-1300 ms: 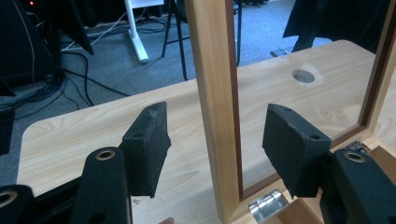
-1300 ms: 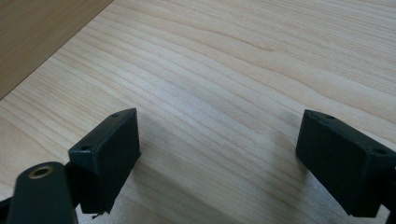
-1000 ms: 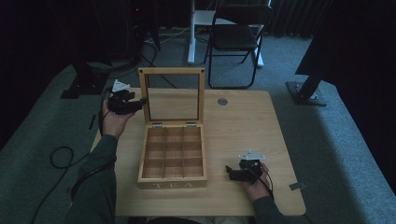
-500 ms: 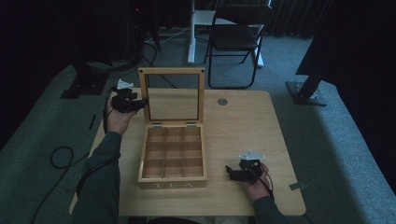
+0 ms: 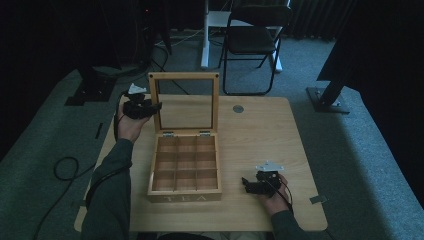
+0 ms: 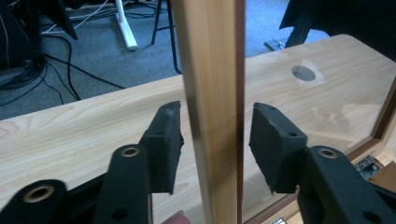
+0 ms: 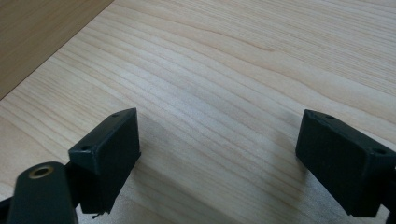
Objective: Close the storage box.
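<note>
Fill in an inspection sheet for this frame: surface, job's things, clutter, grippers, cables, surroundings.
Surface: light wooden table, with a round grommet near its far edge.
Job's things: wooden tea box, open, nine compartments that look empty; its glass lid stands upright on hinges.
Clutter: a small grey piece at the table's near right corner.
Grippers: left gripper straddles the lid's left frame rail; jaws have just been closing, with small gaps showing at both pads, so not yet clamped. Right gripper open, nothing between its jaws, over the table right of the box.
Cables: a black cable trails from the left arm to the floor.
Surroundings: grey carpet, folding chair, dark stand bases.
</note>
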